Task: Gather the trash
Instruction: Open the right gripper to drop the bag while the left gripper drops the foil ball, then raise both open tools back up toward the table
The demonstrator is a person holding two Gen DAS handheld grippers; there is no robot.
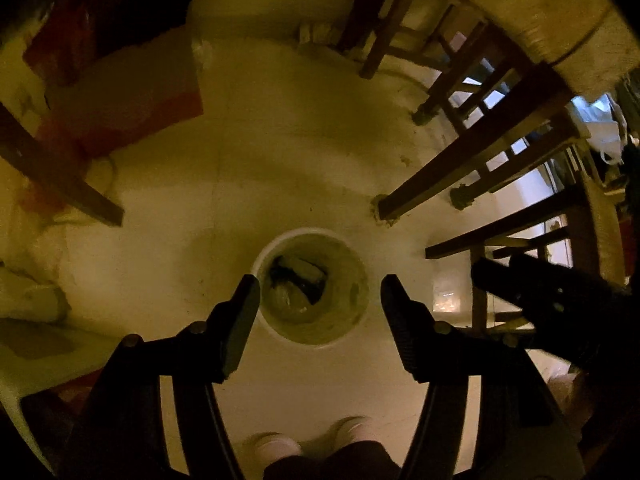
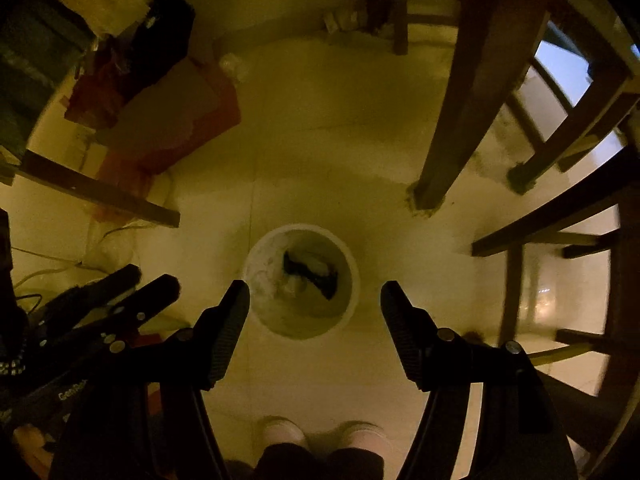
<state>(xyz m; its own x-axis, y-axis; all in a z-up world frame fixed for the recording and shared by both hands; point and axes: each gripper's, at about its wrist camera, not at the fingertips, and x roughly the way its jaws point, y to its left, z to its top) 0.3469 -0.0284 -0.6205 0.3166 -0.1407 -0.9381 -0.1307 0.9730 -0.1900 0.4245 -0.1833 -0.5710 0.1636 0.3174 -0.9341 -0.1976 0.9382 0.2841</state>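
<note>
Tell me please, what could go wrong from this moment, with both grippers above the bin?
Both the left gripper and the right gripper are open and empty above the white trash bin. The wooden chair legs stand close by, so a swing sideways may hit them. The dim light could hide trash left on the floor.

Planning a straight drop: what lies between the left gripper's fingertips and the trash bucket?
Nothing: in the left wrist view the open left gripper looks straight down at the bucket, with nothing in between.
</note>
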